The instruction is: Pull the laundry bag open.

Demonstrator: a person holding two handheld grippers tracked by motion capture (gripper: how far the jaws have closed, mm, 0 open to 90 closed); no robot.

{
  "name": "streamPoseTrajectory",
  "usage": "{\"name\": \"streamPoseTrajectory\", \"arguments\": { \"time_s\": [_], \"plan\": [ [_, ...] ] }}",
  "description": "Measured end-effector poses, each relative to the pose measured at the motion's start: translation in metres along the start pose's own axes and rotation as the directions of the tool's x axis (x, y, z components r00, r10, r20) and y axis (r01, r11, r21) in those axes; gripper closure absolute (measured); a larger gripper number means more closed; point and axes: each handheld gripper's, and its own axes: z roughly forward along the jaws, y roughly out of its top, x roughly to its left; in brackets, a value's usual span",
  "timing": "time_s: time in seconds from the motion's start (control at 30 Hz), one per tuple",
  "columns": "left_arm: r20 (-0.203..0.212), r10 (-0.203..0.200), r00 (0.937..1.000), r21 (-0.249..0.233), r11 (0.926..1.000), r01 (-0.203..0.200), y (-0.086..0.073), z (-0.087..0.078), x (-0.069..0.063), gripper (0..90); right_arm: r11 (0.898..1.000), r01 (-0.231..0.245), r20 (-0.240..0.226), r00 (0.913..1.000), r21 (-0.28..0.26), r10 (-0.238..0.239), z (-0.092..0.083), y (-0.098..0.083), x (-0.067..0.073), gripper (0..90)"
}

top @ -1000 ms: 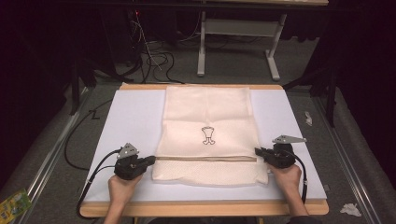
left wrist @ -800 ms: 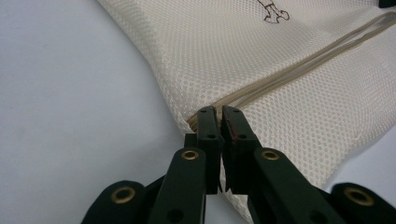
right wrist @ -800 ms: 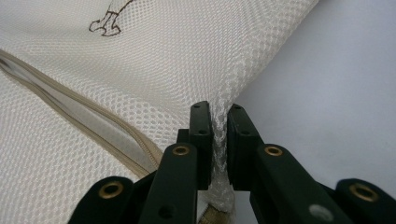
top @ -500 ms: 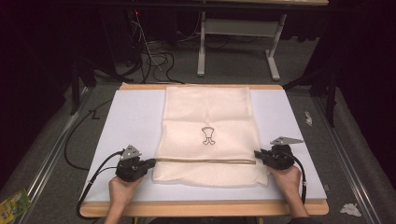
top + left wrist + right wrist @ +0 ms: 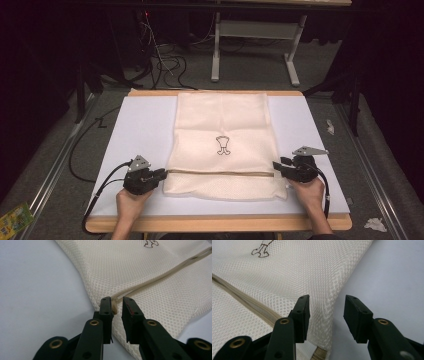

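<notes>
A cream mesh bag point(image 5: 222, 120) with a small brown logo point(image 5: 223, 145) lies flat on the white board point(image 5: 135, 125). A tan zipper point(image 5: 220, 173) runs across its near part. My left gripper point(image 5: 162, 175) sits at the bag's left edge. In the left gripper view its jaws have just been opening: the left gripper point(image 5: 117, 305) stands slightly open, with the zipper's end point(image 5: 114, 308) loose in the gap. My right gripper point(image 5: 276, 167) is at the bag's right edge. Its jaws have just been opening too; the right gripper point(image 5: 326, 307) stands wide open over the bag's side hem point(image 5: 329, 302), not pressing it.
The board rests on a wooden table whose front edge point(image 5: 215, 224) is close to my hands. Cables point(image 5: 165, 65) and a metal frame point(image 5: 260, 35) are on the dark floor beyond. A crumpled scrap point(image 5: 374, 224) lies at the right and a green packet point(image 5: 12, 220) at the left.
Both grippers have opened and let go of the bag's side edges at the zipper line. The bag's near part has settled flat. Neither hand has shifted.
</notes>
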Motion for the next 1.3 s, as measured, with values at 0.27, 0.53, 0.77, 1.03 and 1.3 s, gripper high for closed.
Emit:
{"name": "streamPoseTrajectory", "arguments": {
  "time_s": [0.27, 0.53, 0.77, 1.03, 1.3],
  "plan": [
    [-0.028, 0.003, 0.9996, -0.052, 0.9986, -0.004, 0.002, -0.005, -0.001, 64.1, 0.998, 0.004, 0.004, 1.0000, -0.060, -0.004, -0.012, 0.003, 0.002, 55.7],
    [-0.063, 0.015, 0.9979, -0.108, 0.9939, -0.022, 0.010, -0.015, -0.004, 56.7, 0.992, 0.005, 0.023, 0.9997, -0.122, -0.002, -0.026, 0.008, -0.001, 53.3],
    [-0.080, 0.009, 0.9967, -0.151, 0.9883, -0.021, 0.016, -0.024, -0.002, 53.6, 0.981, 0.032, 0.064, 0.9978, -0.191, -0.021, -0.049, 0.013, -0.007, 52.0],
    [-0.098, -0.024, 0.9949, -0.192, 0.9814, 0.005, 0.019, -0.034, 0.005, 51.8, 0.974, 0.023, 0.077, 0.9970, -0.225, -0.006, -0.060, 0.013, -0.015, 52.1],
    [-0.116, -0.050, 0.9920, -0.213, 0.9768, 0.025, 0.019, -0.039, 0.012, 51.3, 0.971, 0.013, 0.088, 0.9961, -0.239, 0.008, -0.062, 0.012, -0.020, 51.4]
  ]
}}
